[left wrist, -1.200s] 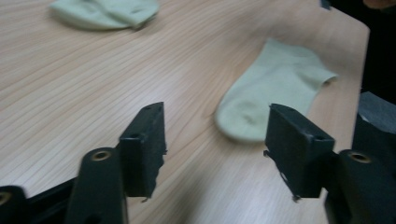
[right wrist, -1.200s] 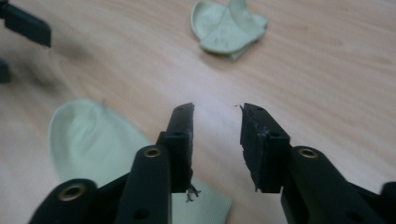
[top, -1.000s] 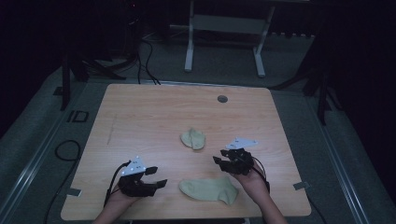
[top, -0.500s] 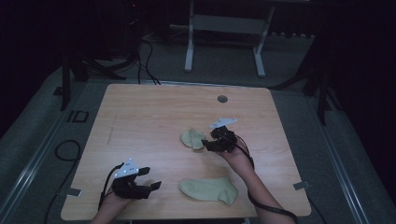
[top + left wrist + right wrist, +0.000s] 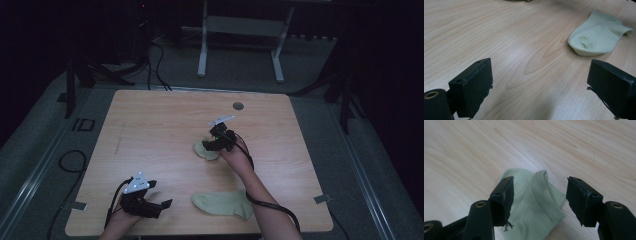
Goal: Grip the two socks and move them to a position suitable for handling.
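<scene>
The ribbed cuff (image 5: 546, 192) of the far sock (image 5: 205, 150) is seen between the right claw (image 5: 540, 200), spread and just opening; left claw (image 5: 539, 85) spread at 7 o'clock.

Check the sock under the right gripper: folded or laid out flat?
Folded. In the right gripper view the sock is doubled over, its ribbed cuff lying across the top layer. The right gripper straddles it, pads not touching.

The letters "ID" stood in dark marks on the grey floor (image 5: 60, 131) just left of the wooden table (image 5: 165, 115); no other words or numbers could be read
</scene>
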Tool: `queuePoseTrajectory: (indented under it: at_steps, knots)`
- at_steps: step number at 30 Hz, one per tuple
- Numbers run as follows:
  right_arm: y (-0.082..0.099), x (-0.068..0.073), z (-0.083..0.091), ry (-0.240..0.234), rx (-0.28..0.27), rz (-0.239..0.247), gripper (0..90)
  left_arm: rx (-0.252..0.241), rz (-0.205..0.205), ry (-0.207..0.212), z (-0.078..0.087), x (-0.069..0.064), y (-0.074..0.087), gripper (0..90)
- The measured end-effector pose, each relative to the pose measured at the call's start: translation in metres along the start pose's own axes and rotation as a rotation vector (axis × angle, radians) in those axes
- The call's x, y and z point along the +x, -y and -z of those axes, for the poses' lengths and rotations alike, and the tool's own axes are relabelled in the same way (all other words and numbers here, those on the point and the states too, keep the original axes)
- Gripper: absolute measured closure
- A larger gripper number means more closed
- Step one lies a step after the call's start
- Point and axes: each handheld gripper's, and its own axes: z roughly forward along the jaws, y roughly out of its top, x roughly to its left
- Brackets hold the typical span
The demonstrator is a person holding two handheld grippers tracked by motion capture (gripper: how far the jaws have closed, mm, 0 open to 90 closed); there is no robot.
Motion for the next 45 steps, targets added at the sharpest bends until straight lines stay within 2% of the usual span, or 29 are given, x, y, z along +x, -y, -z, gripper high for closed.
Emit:
queuePoseTrajectory:
  at_steps: [4,10,13,15,17,18,21,24,28,33,35,42,45]
  knots:
    - [0.005,0.003,-0.015,-0.003,0.02,-0.02,34.5,-0.003,0.004,0.01,0.0,0.0,0.0,6.5]
    - [0.016,0.012,-0.032,0.045,0.062,0.002,33.4,-0.007,0.009,0.007,0.002,0.0,0.0,6.5]
    - [0.019,0.014,-0.034,0.064,0.049,-0.001,35.4,-0.011,0.011,0.006,0.002,0.0,0.0,6.5]
    - [0.02,0.016,-0.032,0.055,0.046,0.011,46.7,-0.011,0.01,0.006,0.002,0.0,0.0,6.5]
    - [0.019,0.018,-0.03,0.053,0.061,0.032,63.7,-0.008,0.009,0.008,0.002,0.0,0.0,6.5]
    - [0.018,0.019,-0.029,0.06,0.067,0.043,69.4,-0.003,0.006,0.009,0.001,-0.001,0.0,6.5]
    - [0.018,0.021,-0.029,0.066,0.069,0.063,77.1,0.0,0.004,0.011,0.0,-0.002,0.001,6.5]
    - [0.018,0.022,-0.027,0.067,0.077,0.068,78.6,-0.002,0.003,0.01,0.0,-0.001,0.001,6.5]
    - [0.018,0.02,-0.012,0.036,0.053,0.061,78.8,-0.001,0.008,0.009,0.0,0.0,0.001,6.5]
    - [0.019,0.017,0.018,0.035,0.007,0.065,78.8,-0.002,0.013,0.014,-0.001,-0.002,0.0,6.5]
    - [0.021,0.014,0.032,0.028,-0.016,0.05,78.8,0.001,0.011,0.016,-0.001,-0.002,0.0,6.5]
    - [0.037,0.01,0.071,0.035,-0.053,0.032,78.8,0.014,0.007,0.016,-0.005,-0.005,-0.001,6.6]
    - [0.047,0.011,0.08,0.033,-0.062,0.039,78.8,0.011,0.005,0.021,-0.006,-0.006,-0.002,6.6]
